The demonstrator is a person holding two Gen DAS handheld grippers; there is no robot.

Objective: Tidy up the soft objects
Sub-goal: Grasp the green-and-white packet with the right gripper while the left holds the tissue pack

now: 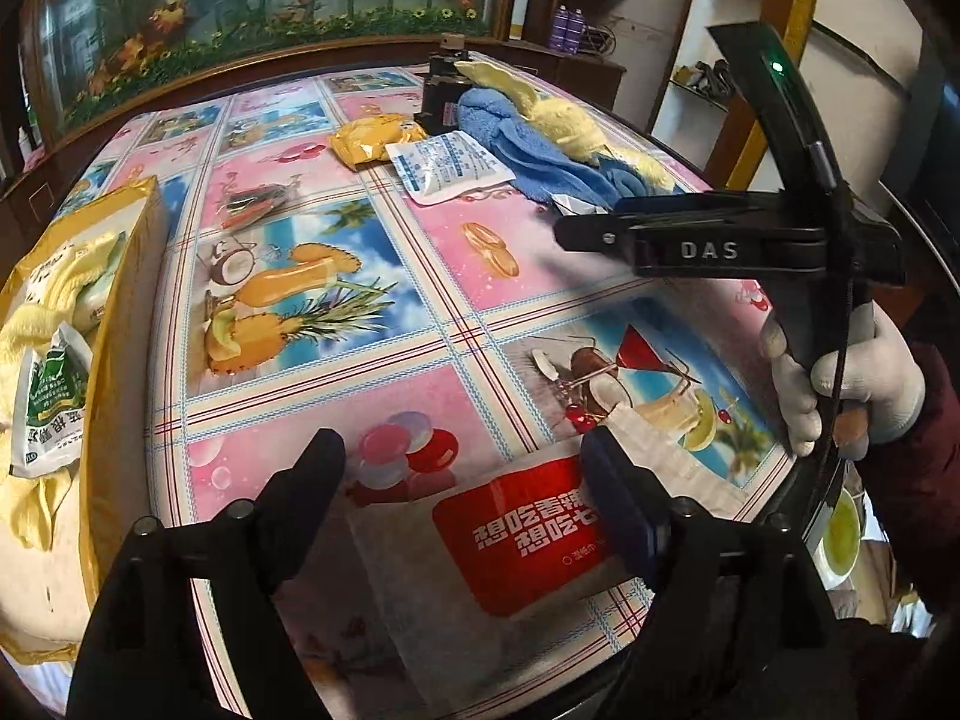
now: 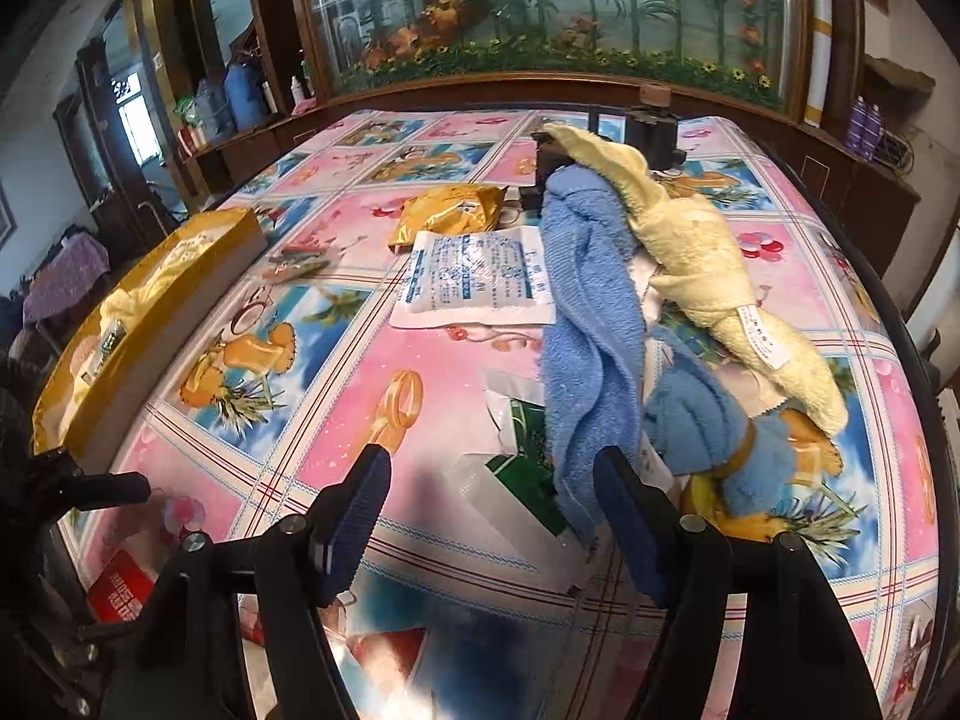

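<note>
Where my left gripper (image 1: 462,480) reaches over the table's near edge, its fingers cover part of a white packet with a red label (image 1: 516,546), so I cannot read the whole label or see where the packet ends below. The jaws stand wide apart, one on each side of the packet; the right finger (image 1: 618,504) overlaps the packet's edge in the picture, though I cannot tell whether it touches. Nothing is clamped.

My right gripper (image 2: 492,516) is also spread wide and holds nothing. It hangs above the flowered tablecloth (image 2: 336,372), with a clear bag with green print (image 2: 516,432) lying between and beyond its fingers, half tucked under the blue towel (image 2: 582,324). A yellow towel (image 2: 690,252) lies across the blue one, and together they hide much of a dark object (image 2: 651,126) at the table's far end. Just left of them sit a white sachet with blue print (image 2: 474,276) and a gold pouch (image 2: 450,210).

At the left stands a gold box (image 1: 120,360), cut off by the frame, with yellow cloth (image 1: 36,324) and a green-printed bag (image 1: 48,402) inside. My gloved right hand (image 1: 852,384) shows at the table's right edge.
</note>
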